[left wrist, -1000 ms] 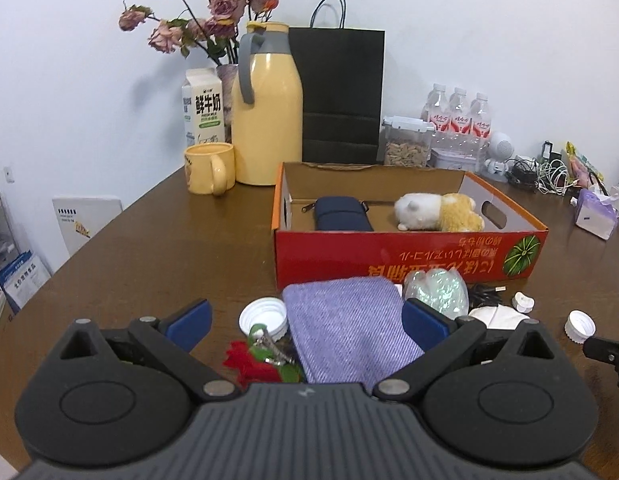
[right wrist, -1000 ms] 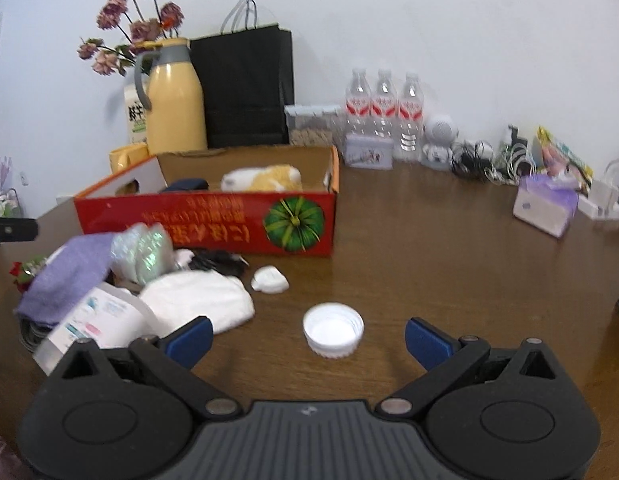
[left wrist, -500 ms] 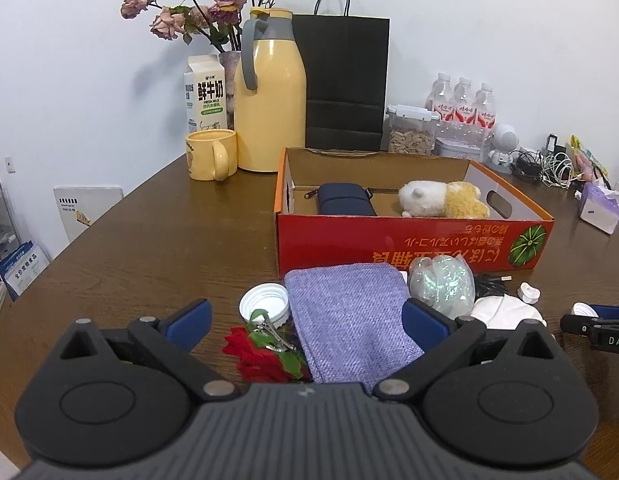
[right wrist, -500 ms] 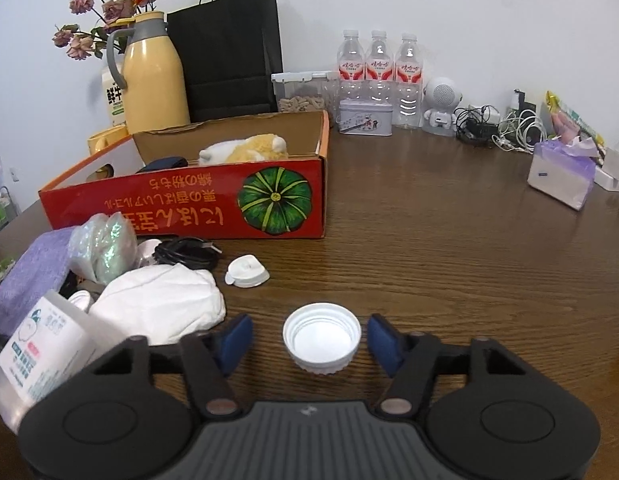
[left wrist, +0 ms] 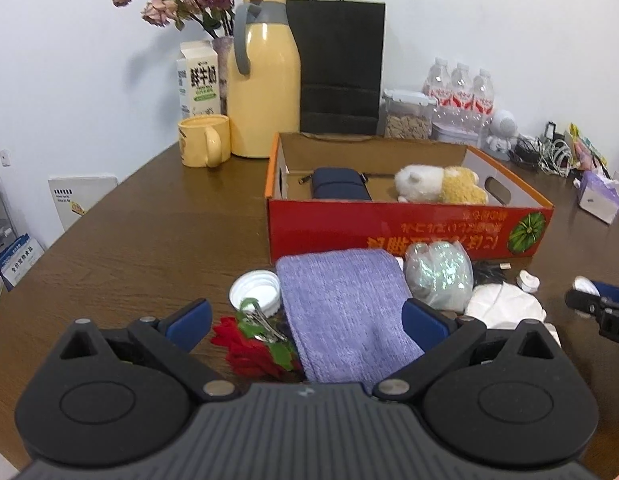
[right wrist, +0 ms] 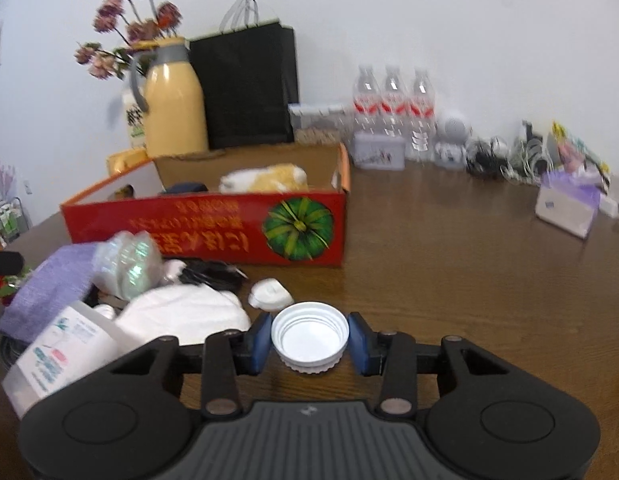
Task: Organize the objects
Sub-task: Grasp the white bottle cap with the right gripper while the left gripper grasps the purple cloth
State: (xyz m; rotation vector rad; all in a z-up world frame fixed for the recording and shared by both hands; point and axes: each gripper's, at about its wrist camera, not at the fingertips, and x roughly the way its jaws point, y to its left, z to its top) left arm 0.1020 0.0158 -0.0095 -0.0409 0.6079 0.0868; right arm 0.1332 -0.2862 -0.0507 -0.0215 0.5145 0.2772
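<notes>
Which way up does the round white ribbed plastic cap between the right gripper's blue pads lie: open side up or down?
Open side up. The round white ribbed plastic cap shows its hollow inside and inner thread rings.

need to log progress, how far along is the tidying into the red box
Done: a navy pouch and a plush toy lie in the red box. In hand: the right gripper is closing around a white cap. Left: purple cloth, red flower, second cap, white bundle.
</notes>
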